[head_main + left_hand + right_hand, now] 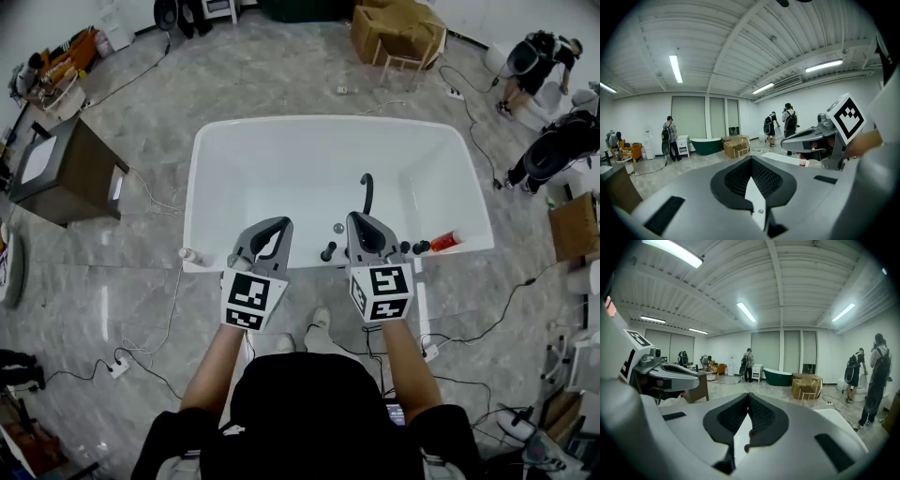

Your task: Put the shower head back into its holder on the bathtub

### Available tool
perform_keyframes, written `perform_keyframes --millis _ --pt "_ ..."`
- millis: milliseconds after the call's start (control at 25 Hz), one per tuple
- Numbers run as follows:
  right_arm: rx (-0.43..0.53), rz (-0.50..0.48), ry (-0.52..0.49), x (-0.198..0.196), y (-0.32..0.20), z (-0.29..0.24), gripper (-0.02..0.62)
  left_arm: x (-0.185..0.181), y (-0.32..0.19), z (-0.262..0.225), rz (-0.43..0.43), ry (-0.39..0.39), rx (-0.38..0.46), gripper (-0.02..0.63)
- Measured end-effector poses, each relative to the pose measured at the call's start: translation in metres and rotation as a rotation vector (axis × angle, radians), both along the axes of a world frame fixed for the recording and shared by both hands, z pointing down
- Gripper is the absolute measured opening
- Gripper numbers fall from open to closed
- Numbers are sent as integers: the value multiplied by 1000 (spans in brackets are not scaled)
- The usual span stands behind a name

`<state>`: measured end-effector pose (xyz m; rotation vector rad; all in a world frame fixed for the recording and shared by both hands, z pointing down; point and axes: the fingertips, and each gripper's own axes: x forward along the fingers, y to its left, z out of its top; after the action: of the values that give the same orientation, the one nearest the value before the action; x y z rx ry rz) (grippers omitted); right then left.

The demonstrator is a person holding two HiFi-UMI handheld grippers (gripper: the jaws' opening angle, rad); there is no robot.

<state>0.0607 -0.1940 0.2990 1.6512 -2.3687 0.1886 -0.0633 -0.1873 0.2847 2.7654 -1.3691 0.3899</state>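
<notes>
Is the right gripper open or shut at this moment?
Shut: the right gripper has its fingers touching at the tips, with nothing held.

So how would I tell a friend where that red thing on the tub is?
Find the big white rectangular bathtub on the grey marbled floor. Follow its near rim, by the person's feet, toward the right corner, past the round black tap knobs. There lies what looks like a small red bottle on its side, the only red thing on that rim.
</notes>
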Motion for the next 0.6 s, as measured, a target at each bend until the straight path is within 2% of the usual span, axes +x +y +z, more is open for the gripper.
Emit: perform_keyframes --millis 280,600 --pt "117 4 -35 5 8 -51 23 5 12 -43 2 16 93 11" --pt "179 -4 -33 14 17 -77 23 17 22 -73 8 23 153 12"
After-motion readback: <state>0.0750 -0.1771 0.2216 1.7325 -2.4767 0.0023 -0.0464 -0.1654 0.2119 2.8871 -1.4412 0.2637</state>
